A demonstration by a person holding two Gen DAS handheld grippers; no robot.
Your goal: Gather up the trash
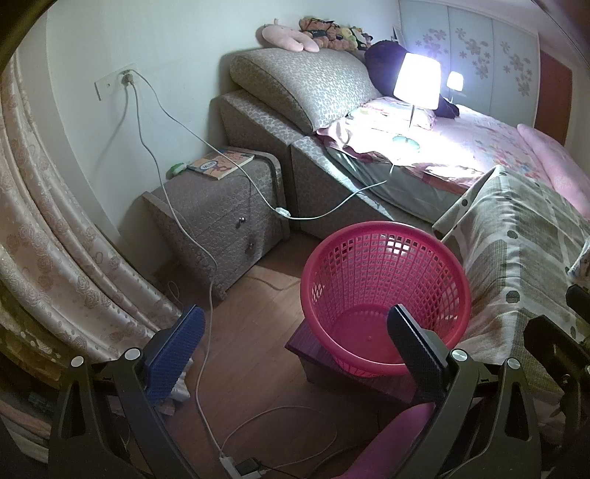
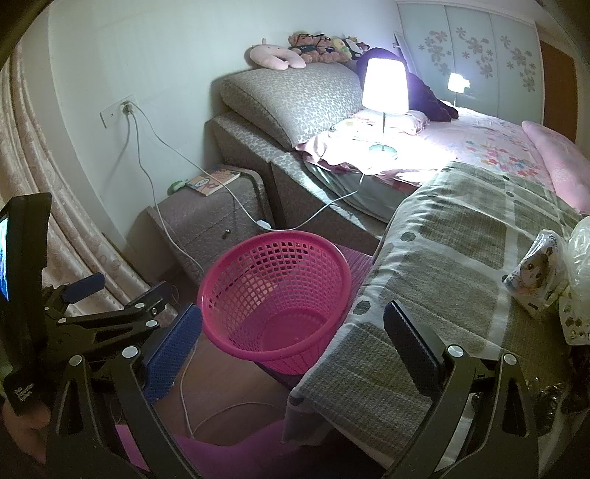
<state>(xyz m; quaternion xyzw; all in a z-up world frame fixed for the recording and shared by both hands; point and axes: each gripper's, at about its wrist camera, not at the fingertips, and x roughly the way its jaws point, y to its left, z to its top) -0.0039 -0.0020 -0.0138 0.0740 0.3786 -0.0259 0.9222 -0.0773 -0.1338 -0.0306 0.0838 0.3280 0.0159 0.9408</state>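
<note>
**Pink basket empty, both claws released**

Pink mesh basket point(image 1: 383, 294) sits tilted on a dark purple stool point(image 1: 332, 353), just beside the near edge of the bed. Nothing visible inside it. Trash: a printed wrapper point(image 2: 534, 280) and a clear plastic bag point(image 2: 580, 250) lie on the grey patterned blanket point(image 2: 442, 258), far right in the right wrist view, well apart from the basket.

Left gripper point(image 1: 295, 353): jaws spread wide, nothing between them, hovering over the floor and the basket's near rim. Right gripper point(image 2: 295, 350): also spread, empty, straddling the basket and the blanket edge.

Outward: white cable point(image 1: 206, 294) runs from the wall socket point(image 1: 127, 77) down across the wood floor. Nightstand point(image 1: 221, 221) left of the bed, with a book point(image 1: 221, 164) on top. 1 lit lamp point(image 1: 416, 81) stands on the mattress. Plush toys point(image 1: 320, 35) line the headboard. Curtain point(image 1: 55, 239) far left.
</note>
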